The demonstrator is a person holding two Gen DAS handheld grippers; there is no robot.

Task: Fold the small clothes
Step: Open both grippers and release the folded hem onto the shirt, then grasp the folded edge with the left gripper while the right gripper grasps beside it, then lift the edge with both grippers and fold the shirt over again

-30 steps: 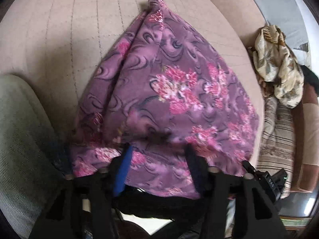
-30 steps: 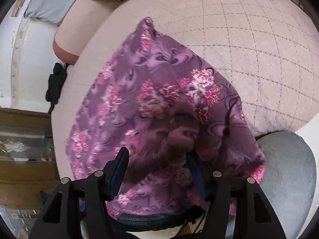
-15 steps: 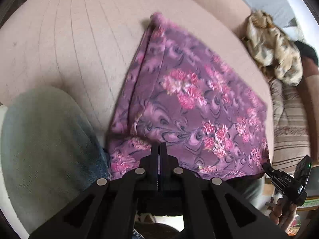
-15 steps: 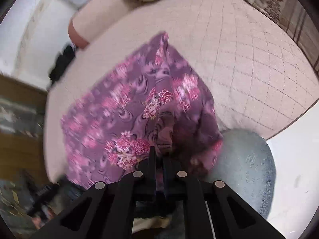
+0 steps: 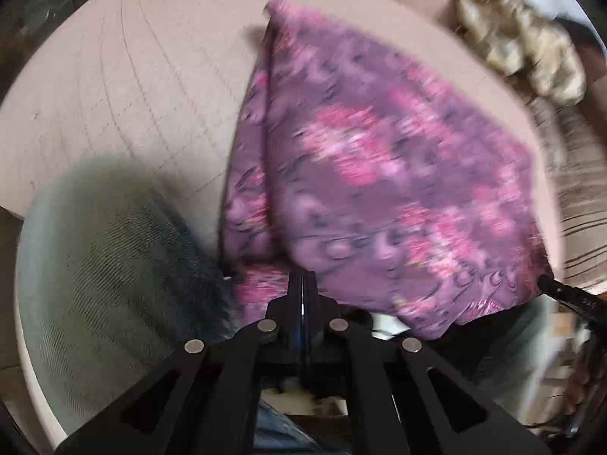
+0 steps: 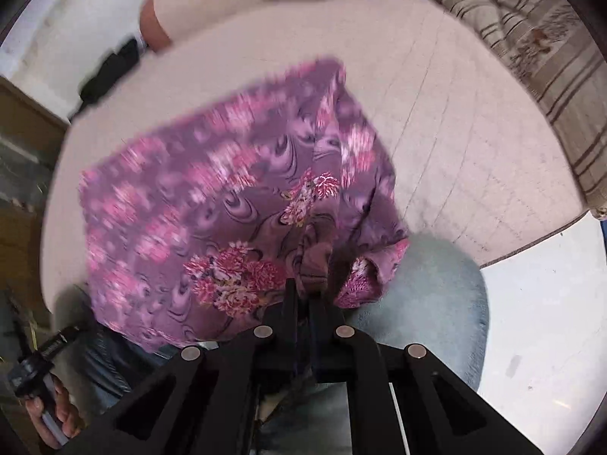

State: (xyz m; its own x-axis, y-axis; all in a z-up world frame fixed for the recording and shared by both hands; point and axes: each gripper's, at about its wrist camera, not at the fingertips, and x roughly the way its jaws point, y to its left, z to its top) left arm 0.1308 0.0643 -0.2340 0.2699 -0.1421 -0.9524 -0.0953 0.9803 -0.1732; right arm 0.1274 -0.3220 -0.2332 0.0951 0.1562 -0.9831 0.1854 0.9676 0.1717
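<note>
A pale pink quilted cushion (image 6: 474,121) fills most of both views. A striped beige bolster (image 6: 561,76) lies along its edge, with white floor (image 6: 550,303) below and what may be wooden furniture (image 6: 22,144).

Purple floral garment (image 5: 379,174) on beige cushion

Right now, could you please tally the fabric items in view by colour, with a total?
Purple floral garment, held by the left gripper and right gripper: 1
Beige patterned cloth, crumpled: 1
Brown-striped fabric: 1
Pink quilted cover: 1
Total: 4
</note>
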